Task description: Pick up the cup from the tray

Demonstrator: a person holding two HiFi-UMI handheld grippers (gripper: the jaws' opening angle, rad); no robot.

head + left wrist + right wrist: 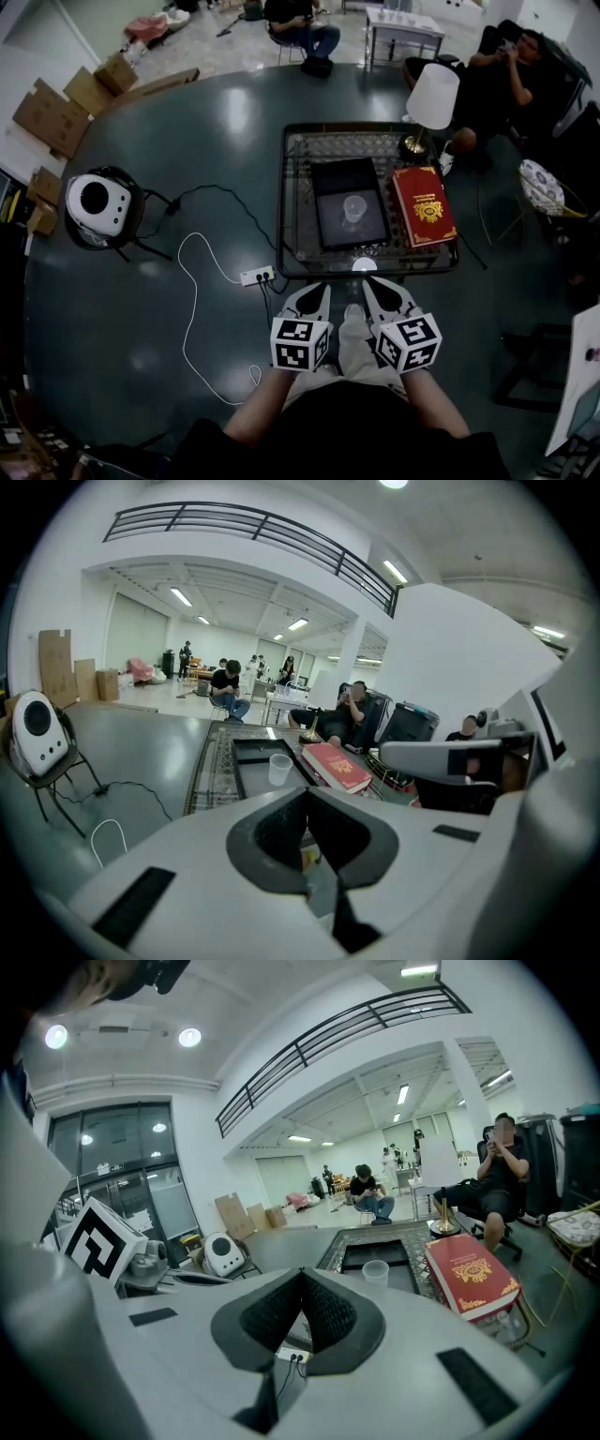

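A: Type of place?
B: Large open hall, office or studio kind.
A: Evidence?
B: Mezzanine railing (244,519), strip ceiling lights (183,596), glass doors (112,1157), cardboard boxes (52,114) along wall, people (298,23) seated on chairs, white table (403,23) at back, pale polished floor (225,52).

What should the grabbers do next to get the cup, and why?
Probably open the right gripper and ease it forward: its jaws are together and empty, and the cup stands upright on the black tray, ahead and untouched.

Head camera looks down; tool views apparently share the tray (370,227).
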